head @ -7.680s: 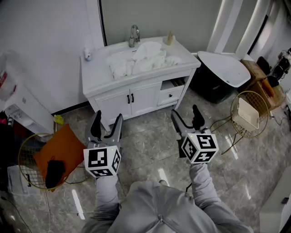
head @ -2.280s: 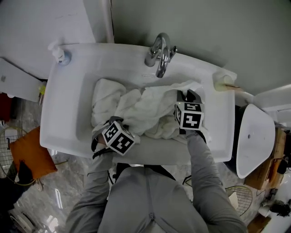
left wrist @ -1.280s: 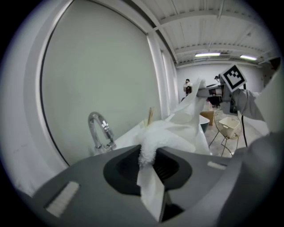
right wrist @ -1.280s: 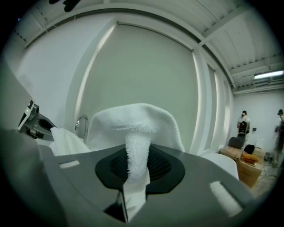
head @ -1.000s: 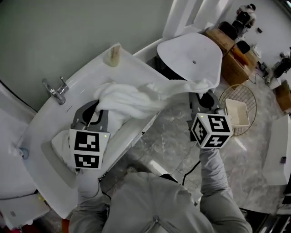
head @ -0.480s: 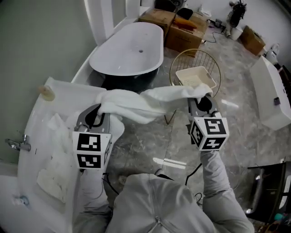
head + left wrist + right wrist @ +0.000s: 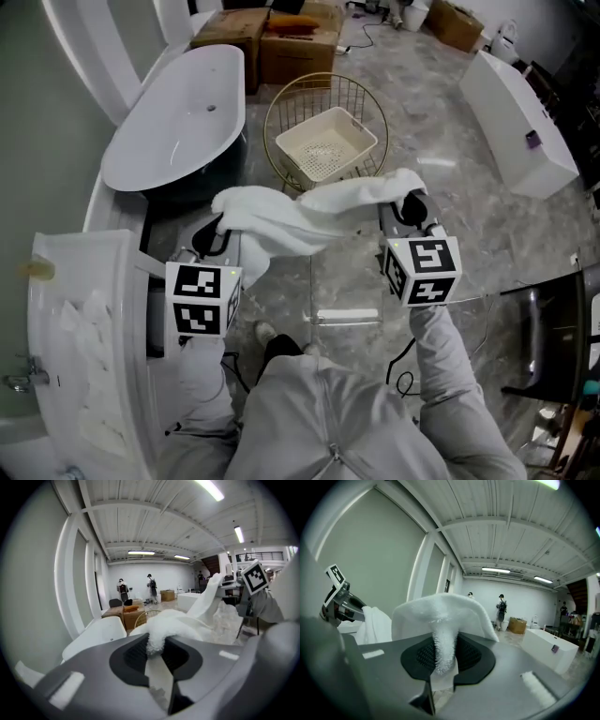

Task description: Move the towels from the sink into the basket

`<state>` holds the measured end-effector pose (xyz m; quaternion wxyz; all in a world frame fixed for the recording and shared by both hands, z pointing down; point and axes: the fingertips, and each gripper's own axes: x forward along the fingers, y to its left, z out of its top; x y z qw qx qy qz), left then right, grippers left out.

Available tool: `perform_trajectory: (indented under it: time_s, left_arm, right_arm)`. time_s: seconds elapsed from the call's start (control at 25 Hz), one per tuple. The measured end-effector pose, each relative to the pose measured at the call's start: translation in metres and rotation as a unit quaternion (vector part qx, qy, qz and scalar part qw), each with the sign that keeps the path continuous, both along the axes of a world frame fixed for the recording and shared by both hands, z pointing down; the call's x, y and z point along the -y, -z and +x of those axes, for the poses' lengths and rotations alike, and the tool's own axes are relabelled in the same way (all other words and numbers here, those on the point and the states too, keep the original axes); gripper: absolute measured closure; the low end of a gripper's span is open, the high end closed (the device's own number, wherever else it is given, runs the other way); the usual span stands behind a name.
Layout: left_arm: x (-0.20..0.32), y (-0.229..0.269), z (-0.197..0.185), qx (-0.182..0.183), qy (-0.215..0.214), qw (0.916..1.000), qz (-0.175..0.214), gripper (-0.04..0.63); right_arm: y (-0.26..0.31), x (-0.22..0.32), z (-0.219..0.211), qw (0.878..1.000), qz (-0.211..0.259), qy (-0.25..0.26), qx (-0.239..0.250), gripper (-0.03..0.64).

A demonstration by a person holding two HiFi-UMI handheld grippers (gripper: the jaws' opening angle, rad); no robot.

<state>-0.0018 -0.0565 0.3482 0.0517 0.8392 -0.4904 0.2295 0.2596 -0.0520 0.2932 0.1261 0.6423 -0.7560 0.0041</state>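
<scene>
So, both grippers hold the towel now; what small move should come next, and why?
Probably carry the towel forward until it is over the wire basket, then open. The left gripper and right gripper are each shut on one end, but the towel hangs above the floor, short of the basket.

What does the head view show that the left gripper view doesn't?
Only the head view: the sink with more towels lying in it.

Only the left gripper view: ceiling lights, two people far off, and its fingers pinching the towel up close.

Both: that white towel stretched between the left gripper and the right gripper, plus the bathtub.
</scene>
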Motion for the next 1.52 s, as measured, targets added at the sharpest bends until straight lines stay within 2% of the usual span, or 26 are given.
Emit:
perform_trajectory:
  time_s: [0.2,0.4,0.56,0.96,1.16,1.36,1.52]
  left_arm:
    - [0.052,-0.008,0.056,0.010,-0.045,0.9990,-0.003,0.476]
    - [0.116,-0.015,0.102,0.010,-0.077,0.9970,-0.005,0.477]
    - [0.168,-0.022,0.132,-0.004,-0.093,0.9956,-0.016,0.476]
    - [0.275,-0.068,0.176,-0.006,-0.111,0.9922,-0.058,0.476]
    - [0.314,-0.094,0.199,-0.014,-0.091,0.9924,-0.081,0.476]
    - [0.355,-0.125,0.218,-0.012,-0.044,0.9937,-0.102,0.476]
    - [0.382,-0.151,0.227,-0.005,-0.006,0.9915,-0.130,0.476]
  right_arm:
    - [-0.013,0.025,0.052,0.999,-0.008,-0.044,0.011,0.560]
    - [-0.020,0.074,0.090,0.997,-0.017,-0.072,0.009,0.560]
    - [-0.026,0.125,0.107,0.996,-0.026,-0.086,0.009,0.560]
    - [-0.048,0.242,0.124,0.994,-0.051,-0.095,-0.004,0.558]
    - [-0.068,0.296,0.134,0.995,-0.067,-0.072,-0.003,0.558]
    - [-0.103,0.351,0.142,0.995,-0.093,-0.025,-0.002,0.558]
    - [-0.133,0.392,0.151,0.992,-0.125,0.007,0.003,0.558]
